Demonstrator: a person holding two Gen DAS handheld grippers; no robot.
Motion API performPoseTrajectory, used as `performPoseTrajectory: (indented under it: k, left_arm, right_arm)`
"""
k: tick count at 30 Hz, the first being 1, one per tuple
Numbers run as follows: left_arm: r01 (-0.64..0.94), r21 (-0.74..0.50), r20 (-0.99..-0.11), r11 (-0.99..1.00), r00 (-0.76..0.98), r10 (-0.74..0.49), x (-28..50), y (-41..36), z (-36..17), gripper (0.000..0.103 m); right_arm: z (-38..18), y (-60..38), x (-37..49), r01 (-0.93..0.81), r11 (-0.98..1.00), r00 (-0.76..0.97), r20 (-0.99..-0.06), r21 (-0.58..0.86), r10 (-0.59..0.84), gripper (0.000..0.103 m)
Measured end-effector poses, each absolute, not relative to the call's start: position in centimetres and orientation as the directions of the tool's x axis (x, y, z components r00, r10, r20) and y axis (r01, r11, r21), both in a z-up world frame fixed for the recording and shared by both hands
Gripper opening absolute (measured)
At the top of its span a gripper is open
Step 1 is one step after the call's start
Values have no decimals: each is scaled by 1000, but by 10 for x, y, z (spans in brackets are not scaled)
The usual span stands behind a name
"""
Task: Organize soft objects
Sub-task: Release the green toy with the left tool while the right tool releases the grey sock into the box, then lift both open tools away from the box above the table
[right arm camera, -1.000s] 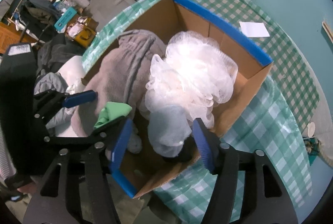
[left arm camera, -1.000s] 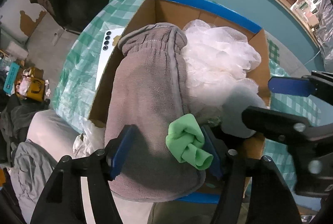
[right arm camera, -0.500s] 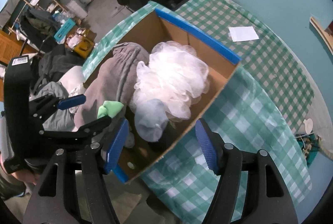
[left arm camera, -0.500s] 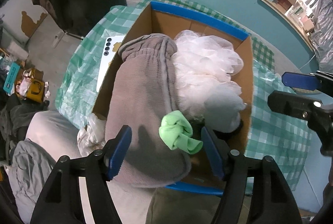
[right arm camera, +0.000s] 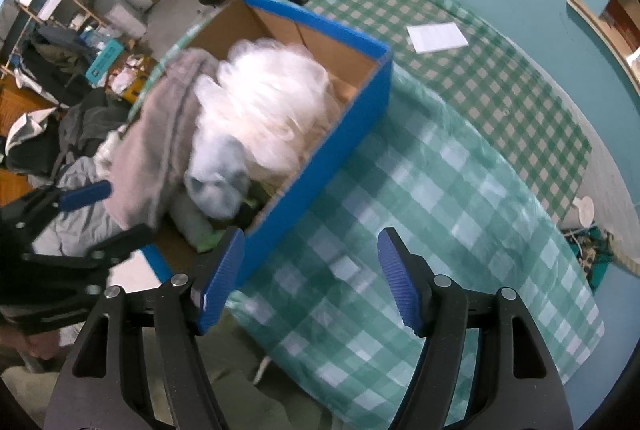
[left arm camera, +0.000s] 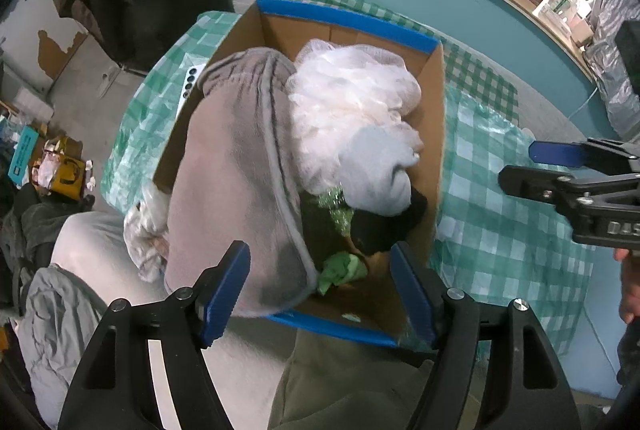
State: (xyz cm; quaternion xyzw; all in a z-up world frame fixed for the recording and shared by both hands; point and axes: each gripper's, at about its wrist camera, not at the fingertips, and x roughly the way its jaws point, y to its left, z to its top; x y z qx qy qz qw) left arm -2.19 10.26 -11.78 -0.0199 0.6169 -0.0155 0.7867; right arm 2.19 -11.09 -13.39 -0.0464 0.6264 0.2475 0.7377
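Observation:
A cardboard box with blue edges (left arm camera: 348,16) (right arm camera: 356,102) stands on the checked table. In it lie a grey fleece cloth (left arm camera: 236,166) (right arm camera: 156,138) draped over the near left wall, a white mesh puff (left arm camera: 352,94) (right arm camera: 264,102), a pale blue cloth (left arm camera: 376,170) (right arm camera: 218,182), something black (left arm camera: 384,226) and a green cloth (left arm camera: 342,270) at the bottom near corner. My left gripper (left arm camera: 320,290) is open and empty above the box's near end. My right gripper (right arm camera: 310,274) is open and empty, over the table beside the box's right wall.
The green checked tablecloth (right arm camera: 440,190) (left arm camera: 500,222) spreads to the right of the box. A white paper (right arm camera: 438,36) lies on its far part. A white phone (left arm camera: 188,86) lies left of the box. Clothes and clutter (right arm camera: 60,102) lie on the floor at left.
The green cloth has dropped from on top of the grey cloth down into the box's near corner. Both grippers have pulled back from the box; the right one swung right over the table.

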Motion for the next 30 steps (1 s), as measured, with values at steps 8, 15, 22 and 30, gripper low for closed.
performPoseTrajectory:
  k: [8, 15, 22, 30]
  left_arm:
    - [-62, -35, -976, 997, 218, -21, -42, 109, -122, 75]
    - [-165, -43, -980, 985, 201, -9, -65, 125, -126, 75]
    - [-270, -58, -984, 961, 180, -9, -83, 139, -136, 75]
    - [-353, -80, -988, 932, 155, -26, -93, 146, -148, 75]
  right_arm:
    - [-192, -121, 13, -442, 872, 23, -969, 210, 245, 71]
    - [-231, -115, 5, -500, 851, 6, -982, 162, 190, 71]
    - [-258, -111, 0, -545, 826, -11, -987, 143, 163, 70]
    - [-274, -93, -9, -631, 770, -23, -995, 92, 100, 53]
